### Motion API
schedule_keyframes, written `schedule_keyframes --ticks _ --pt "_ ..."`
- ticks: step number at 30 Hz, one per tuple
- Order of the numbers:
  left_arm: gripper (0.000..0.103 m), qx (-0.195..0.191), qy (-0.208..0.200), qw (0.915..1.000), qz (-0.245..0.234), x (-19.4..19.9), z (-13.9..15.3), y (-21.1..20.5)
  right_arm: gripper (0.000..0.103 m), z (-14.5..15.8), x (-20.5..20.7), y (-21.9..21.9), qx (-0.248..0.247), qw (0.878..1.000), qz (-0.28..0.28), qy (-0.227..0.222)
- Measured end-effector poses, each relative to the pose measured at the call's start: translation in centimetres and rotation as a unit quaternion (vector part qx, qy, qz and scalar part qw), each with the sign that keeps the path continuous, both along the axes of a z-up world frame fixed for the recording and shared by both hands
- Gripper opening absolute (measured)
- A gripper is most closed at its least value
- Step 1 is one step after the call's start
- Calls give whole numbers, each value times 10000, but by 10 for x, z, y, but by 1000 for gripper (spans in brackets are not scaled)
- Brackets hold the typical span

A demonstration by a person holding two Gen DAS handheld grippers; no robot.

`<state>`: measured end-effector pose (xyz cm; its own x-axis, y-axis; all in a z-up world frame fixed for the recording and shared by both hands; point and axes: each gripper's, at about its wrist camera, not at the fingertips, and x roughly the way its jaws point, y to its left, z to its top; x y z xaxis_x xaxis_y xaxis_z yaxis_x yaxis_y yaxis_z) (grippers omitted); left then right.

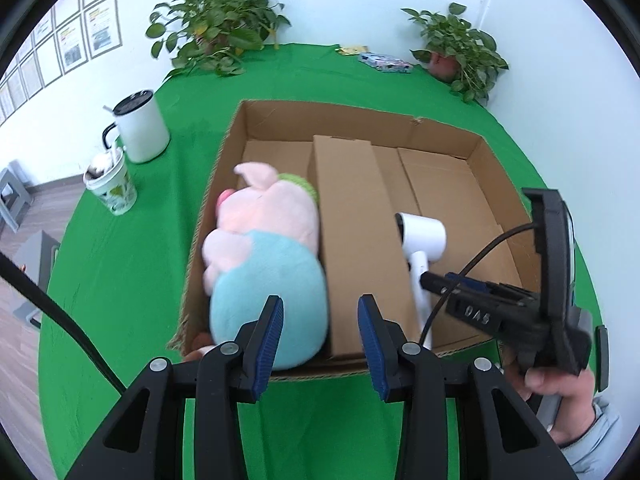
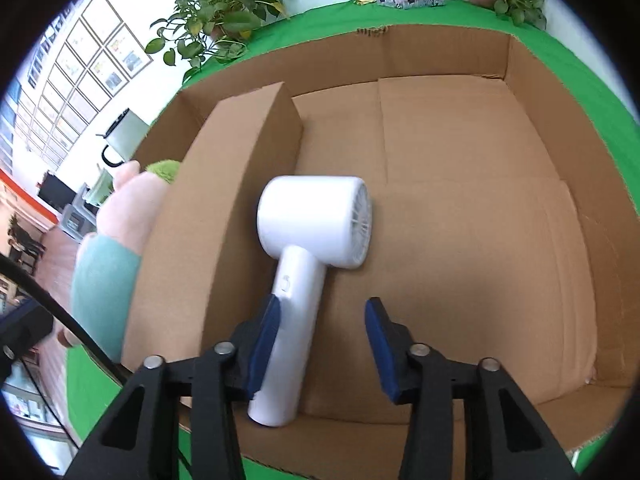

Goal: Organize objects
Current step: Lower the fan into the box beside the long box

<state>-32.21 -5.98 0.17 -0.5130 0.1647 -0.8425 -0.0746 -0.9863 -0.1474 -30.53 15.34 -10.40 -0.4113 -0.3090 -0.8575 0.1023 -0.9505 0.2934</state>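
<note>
Cardboard box (image 1: 440,128) sits open-topped on green cloth (image 1: 128,280), split by a cardboard divider (image 1: 356,240) running 12 to 6. Left compartment: plush pig (image 1: 268,256), pink head toward 12, blue body toward 6, lying against the divider, filling most of that side. Right compartment: white handheld fan (image 2: 316,224) lying flat on the box floor, head toward 12, handle toward 6, just beside the divider.

Left gripper (image 1: 320,340) hovers above the box's near edge, jaws partly apart, nothing between the blue pads; plush is just at 10 o'clock of it, not gripped. Right gripper (image 2: 322,344) is over the fan handle, jaws partly apart; left pad overlaps the handle, right pad clear of it with a visible gap, so no grip. A hand (image 1: 556,396) holds the right gripper, seen at 4 o'clock in the left view.

Outside the box at 9–10 o'clock: white mug (image 1: 140,126), paper cup (image 1: 114,188). Potted plants at 11 (image 1: 216,28) and 1 (image 1: 460,48); a flat packet (image 1: 384,62) between them.
</note>
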Motion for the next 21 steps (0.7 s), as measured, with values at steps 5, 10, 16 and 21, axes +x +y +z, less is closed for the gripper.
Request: schedule_keyframes --ticks 5,10,16,21 --pt "37 128 -21 9999 101 13 -9 -24 17 2 2 -17 157 9993 329 65" --pt "37 201 -72 9997 136 23 -16 -34 16 1 4 -28 315 9978 531 235" --pt "37 195 -110 9996 152 31 -21 -33 8 7 6 -32 579 9938 834 462" --pt "37 137 -103 9998 114 32 -21 -28 10 6 4 -28 444 9957 706 393"
